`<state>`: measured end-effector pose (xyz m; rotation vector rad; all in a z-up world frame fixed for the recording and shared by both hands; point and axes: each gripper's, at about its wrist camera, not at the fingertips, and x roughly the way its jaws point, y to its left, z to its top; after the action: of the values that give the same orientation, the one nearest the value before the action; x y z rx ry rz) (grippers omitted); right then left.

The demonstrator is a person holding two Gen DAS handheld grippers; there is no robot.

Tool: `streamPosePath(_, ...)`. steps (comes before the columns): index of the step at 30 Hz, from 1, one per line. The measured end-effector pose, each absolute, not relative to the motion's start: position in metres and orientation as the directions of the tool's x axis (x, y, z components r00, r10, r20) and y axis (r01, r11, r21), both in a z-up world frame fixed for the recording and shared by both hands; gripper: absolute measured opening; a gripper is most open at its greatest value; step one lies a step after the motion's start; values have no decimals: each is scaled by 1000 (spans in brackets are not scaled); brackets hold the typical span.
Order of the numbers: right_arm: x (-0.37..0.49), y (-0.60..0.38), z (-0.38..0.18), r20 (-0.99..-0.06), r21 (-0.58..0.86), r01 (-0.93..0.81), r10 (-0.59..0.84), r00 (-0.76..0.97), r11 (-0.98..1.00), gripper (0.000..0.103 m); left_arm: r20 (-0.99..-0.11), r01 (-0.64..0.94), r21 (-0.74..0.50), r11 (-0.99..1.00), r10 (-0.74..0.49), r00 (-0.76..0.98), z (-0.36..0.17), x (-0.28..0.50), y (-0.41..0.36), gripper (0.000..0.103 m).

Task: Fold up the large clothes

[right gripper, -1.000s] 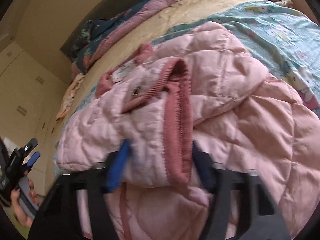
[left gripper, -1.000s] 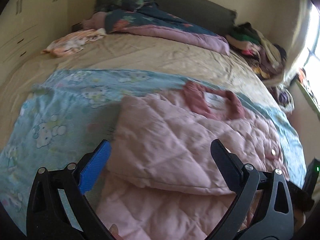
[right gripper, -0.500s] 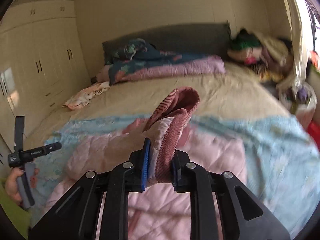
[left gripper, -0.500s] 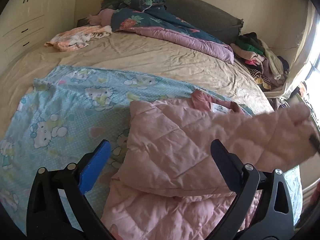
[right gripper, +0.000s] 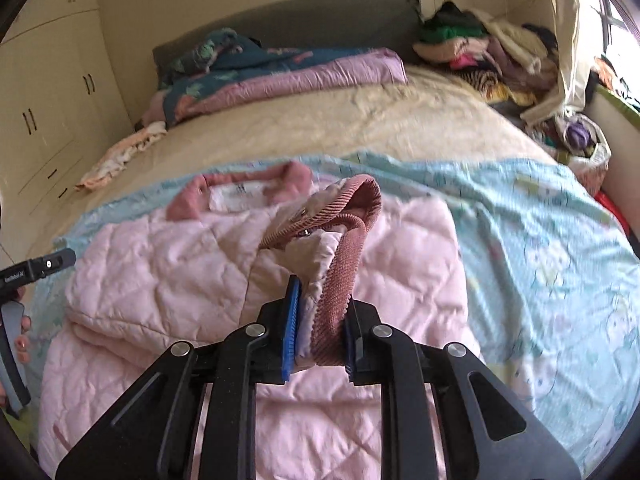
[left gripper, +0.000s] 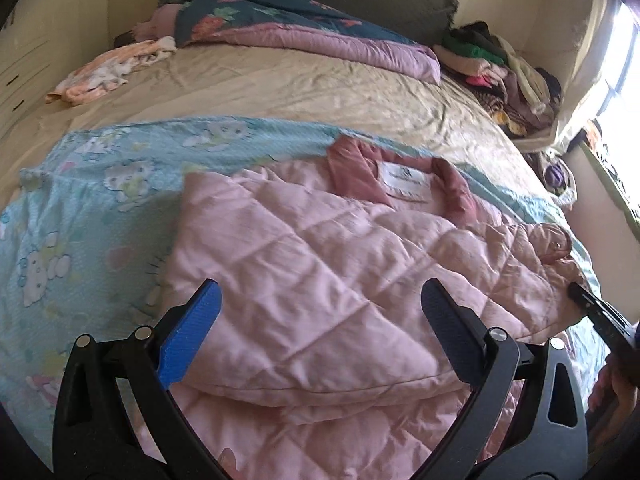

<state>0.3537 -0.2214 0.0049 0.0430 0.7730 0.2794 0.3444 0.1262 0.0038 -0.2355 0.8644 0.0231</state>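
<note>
A pink quilted jacket [left gripper: 312,264] [right gripper: 168,280] with a dusty-rose collar [left gripper: 400,176] lies on a light blue cartoon-print blanket [left gripper: 92,216] on the bed. One sleeve is folded across its body. My right gripper [right gripper: 320,332] is shut on the ribbed rose cuff [right gripper: 340,240] of the other sleeve and holds it lifted above the jacket. In the left wrist view that right gripper [left gripper: 576,294] shows at the right edge, pinching the sleeve end. My left gripper [left gripper: 320,320] hovers open over the folded sleeve, nothing between its fingers.
A beige sheet [left gripper: 280,88] covers the far bed. A floral and mauve duvet [left gripper: 304,28] lies by the dark headboard, a peach garment [left gripper: 108,72] at far left, a clothes heap [left gripper: 504,68] at far right. Cream wardrobes [right gripper: 44,108] stand left, a window right.
The right gripper shut on the cuff, rolled upright and lifted the sleeve across the jacket. The left gripper drifted forward over the jacket, still open.
</note>
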Motion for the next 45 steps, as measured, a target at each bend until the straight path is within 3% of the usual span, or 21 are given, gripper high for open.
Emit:
streamPosePath(6,348,-217,-3,-708,113,-220,234,666,969,34,-784,-79,-184,980,-98,613,-12,353,104,93)
streamPosePath(7,346,-218,-2,-709,109,-217,229,667,970,43,-788,-76,-180,981,-98,608,-15,354,101,93)
streamPosePath(11,340,-222,4,-700,73,-209,199,686,975,62,-804,-71,-160,985,-88,588,-25,356,97,93)
streamPosePath(19,332,-211,30,-656,44,-249,216,723,967,77,-839,-50,-157,986,-106,533,-54,363,100,94)
streamPosePath(30,351,-136,27,-708,17,-429,313,633,903,78,-825,-32,-202,979,-152,544,-70,365,113,95)
streamPosePath(37,398,-115,-41,-863,23,-405,223,454,914,80,-818,-24,-208,978,-160,553,-70,363,116,95)
streamPosePath(45,400,-115,-67,-842,21,-396,230,488,918,84,-804,-44,-204,978,-141,578,-62,352,115,94)
